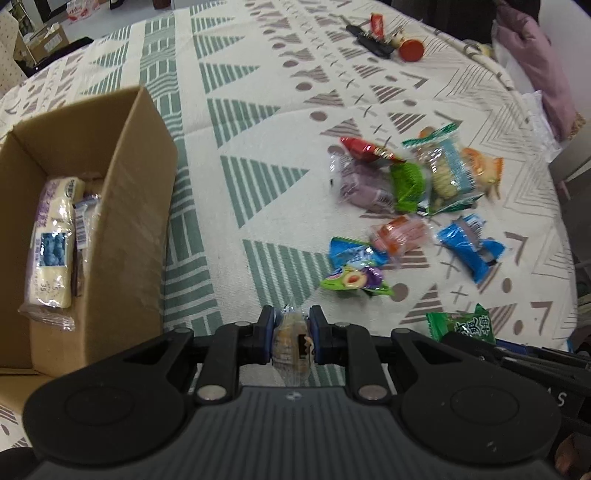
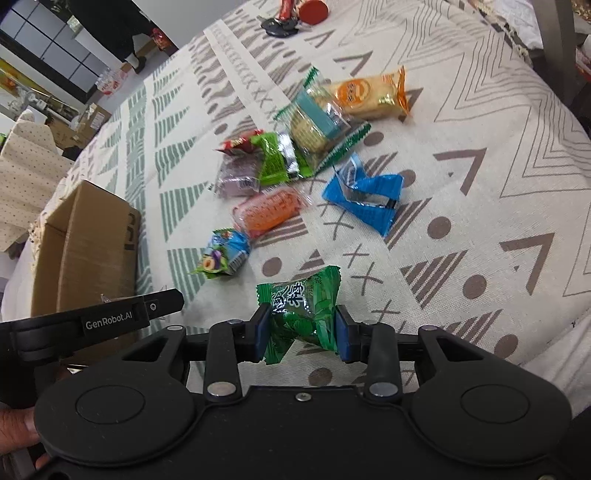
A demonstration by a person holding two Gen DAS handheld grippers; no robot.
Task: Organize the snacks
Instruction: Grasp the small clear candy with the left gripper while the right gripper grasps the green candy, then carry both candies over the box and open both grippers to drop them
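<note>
- Left wrist view, nearest thing: the left gripper [image 1: 291,334] has its blue-padded tongs pinched on a small clear-wrapped beige biscuit [image 1: 291,349], held above the patterned cream, green and grey tablecloth [image 1: 258,122].
- Just left of it sits the open brown cardboard box [image 1: 122,206], with a long white-and-purple wrapped bar [image 1: 51,243] lying inside next to a couple of smaller packets I can't make out.
- Right wrist view: the right gripper [image 2: 301,334] is clamped on a shiny green candy packet with dark lettering [image 2: 301,314], also up off the cloth.
- Farther out, the loose pile: a green-and-blue packet with a fruit picture [image 2: 221,256], then an orange snack in clear wrap [image 2: 269,210] and a crumpled blue wrapper [image 2: 364,194] to its right.
- Beyond those, all bunched together: a purple snack in clear wrap [image 2: 236,177], a bright green packet [image 2: 275,158], a red wrapper [image 2: 240,142], a teal-banded cracker pack [image 2: 317,125] and an orange-ended cracker pack [image 2: 369,94].
- Far edge: a red round thing [image 2: 314,11] beside some dark objects, too blurry to tell.
</note>
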